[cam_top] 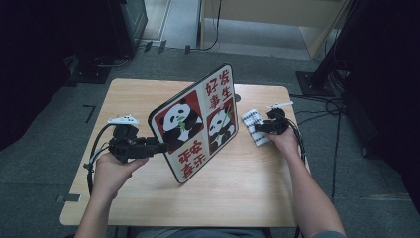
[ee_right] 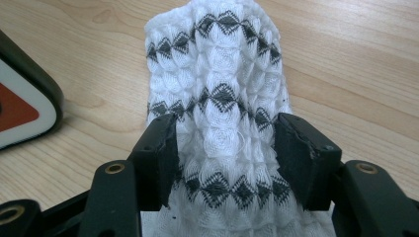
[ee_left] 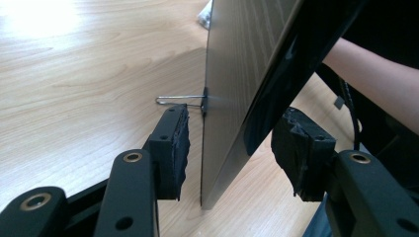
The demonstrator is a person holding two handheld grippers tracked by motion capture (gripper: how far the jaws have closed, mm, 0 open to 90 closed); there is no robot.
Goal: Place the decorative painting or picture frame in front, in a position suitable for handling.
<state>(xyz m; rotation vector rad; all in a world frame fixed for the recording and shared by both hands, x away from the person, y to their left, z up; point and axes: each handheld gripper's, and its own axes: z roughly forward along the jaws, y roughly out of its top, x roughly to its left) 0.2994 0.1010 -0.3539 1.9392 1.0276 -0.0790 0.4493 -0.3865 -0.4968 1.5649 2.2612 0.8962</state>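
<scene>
A square board (cam_top: pixel 198 124) printed with two pandas and red characters stands tilted on its lower edge on the wooden table (cam_top: pixel 237 188). My left gripper (cam_top: pixel 161 147) reaches in at the board's left edge. In the left gripper view the board's edge (ee_left: pixel 232 74) sits between the pads (ee_left: pixel 173 143) with a gap on each side, and a wire prop (ee_left: pixel 178 100) sticks out of its back. A white cloth (cam_top: pixel 251 118) with black diamond bands lies to the right of the board. My right gripper (cam_top: pixel 257 128) is low over the cloth (ee_right: pixel 217 59), its pads (ee_right: pixel 163 158) straddling it.
A rounded corner of the board (ee_right: pixel 24 108) lies left of the cloth in the right gripper view. Cables (cam_top: pixel 322 106) run over the grey floor beyond the table's right edge. Dark equipment stands at the far left and right. Bare wood stretches toward the front edge.
</scene>
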